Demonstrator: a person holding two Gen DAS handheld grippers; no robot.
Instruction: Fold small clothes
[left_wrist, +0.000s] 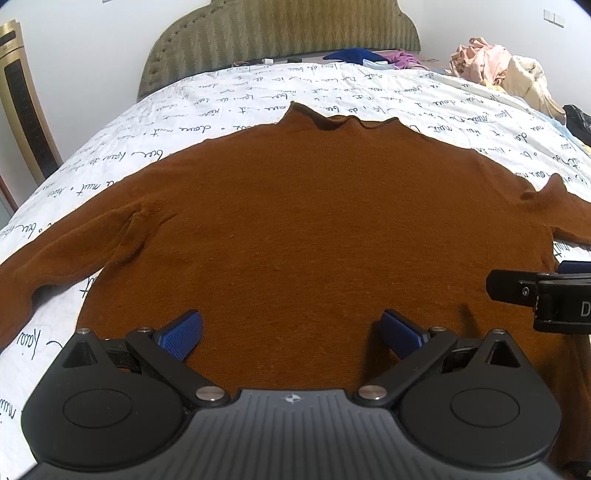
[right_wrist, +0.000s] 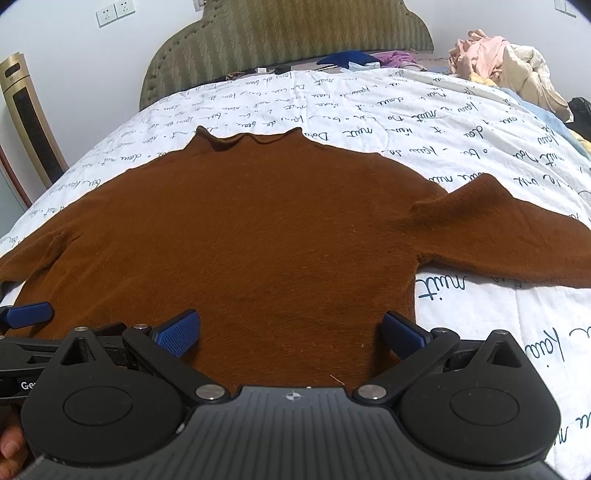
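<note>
Brown sweater: spread flat on bed, sleeves out. Left claw: jaws spread, empty, over hem. Right claw: likewise, alongside.

A sweater lies flat on the bed, collar toward the headboard. Behind it, at the right, sits what seems a clothes heap.

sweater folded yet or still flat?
Spread flat, unfolded: the brown sweater lies on the bed sheet with both sleeves out sideways and collar up top. Both grippers open above its hem.
</note>
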